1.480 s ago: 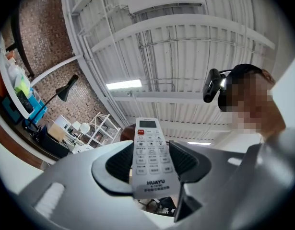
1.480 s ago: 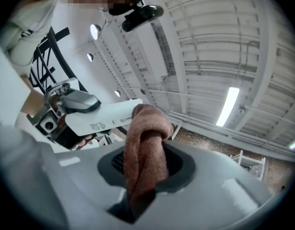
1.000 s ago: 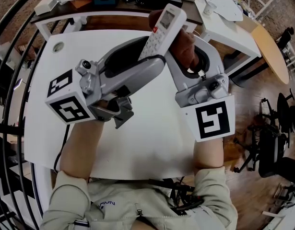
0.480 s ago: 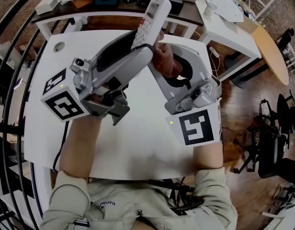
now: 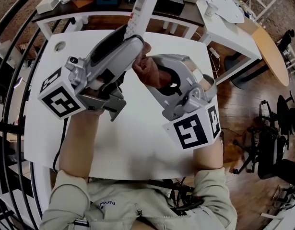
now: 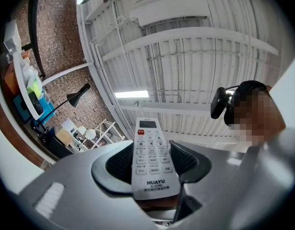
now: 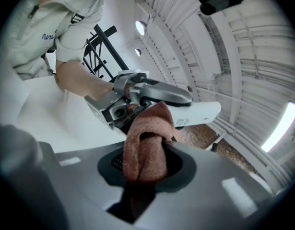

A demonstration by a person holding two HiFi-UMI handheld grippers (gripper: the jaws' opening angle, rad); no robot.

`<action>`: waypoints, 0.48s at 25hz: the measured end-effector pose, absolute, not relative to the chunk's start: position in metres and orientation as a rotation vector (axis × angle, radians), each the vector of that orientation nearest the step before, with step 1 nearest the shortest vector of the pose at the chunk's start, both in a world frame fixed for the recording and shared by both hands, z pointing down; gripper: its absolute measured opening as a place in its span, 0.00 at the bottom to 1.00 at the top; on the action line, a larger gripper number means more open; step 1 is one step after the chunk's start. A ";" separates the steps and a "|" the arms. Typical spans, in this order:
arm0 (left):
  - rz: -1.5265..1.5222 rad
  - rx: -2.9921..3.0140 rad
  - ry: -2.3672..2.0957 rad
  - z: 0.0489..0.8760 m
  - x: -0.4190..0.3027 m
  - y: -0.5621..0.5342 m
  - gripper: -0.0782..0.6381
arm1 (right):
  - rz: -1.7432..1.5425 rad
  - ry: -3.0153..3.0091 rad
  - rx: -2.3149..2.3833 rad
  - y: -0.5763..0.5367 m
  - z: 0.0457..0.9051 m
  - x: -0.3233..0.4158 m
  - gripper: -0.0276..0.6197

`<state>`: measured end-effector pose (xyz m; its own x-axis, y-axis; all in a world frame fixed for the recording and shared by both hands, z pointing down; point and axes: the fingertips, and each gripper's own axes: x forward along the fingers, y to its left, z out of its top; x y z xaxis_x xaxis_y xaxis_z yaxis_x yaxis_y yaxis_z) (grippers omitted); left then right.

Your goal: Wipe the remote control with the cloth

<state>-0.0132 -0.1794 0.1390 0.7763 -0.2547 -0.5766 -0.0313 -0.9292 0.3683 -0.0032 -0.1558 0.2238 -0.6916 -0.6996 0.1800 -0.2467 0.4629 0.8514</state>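
Note:
My left gripper [image 5: 125, 42] is shut on a white remote control [image 5: 141, 9], which sticks up and away past the jaws. In the left gripper view the remote control [image 6: 151, 157] faces the camera with its buttons and small screen, the left gripper [image 6: 151, 164] clamped on its lower half. My right gripper [image 5: 154, 75] is shut on a folded reddish-brown cloth [image 5: 148, 70], whose end touches the underside of the left jaws just below the remote. In the right gripper view the cloth [image 7: 146, 145] bulges out of the right gripper [image 7: 146, 164] towards the remote control [image 7: 197, 114].
Both grippers hang above a white table [image 5: 137, 143]. A dark desk [image 5: 109, 6] with boxes and clutter runs along the far side. A second white table [image 5: 229, 13] and a round wooden top [image 5: 272, 51] stand at the right.
The left gripper and remote have shifted left and a little further away. The right gripper has come down and left, rolling so its marker cube faces the camera, carrying the cloth from the remote's body to below it.

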 end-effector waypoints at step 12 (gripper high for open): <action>-0.657 2.930 -0.560 0.156 0.000 -0.180 0.45 | -1.108 -2.214 1.484 -0.179 0.143 0.074 0.17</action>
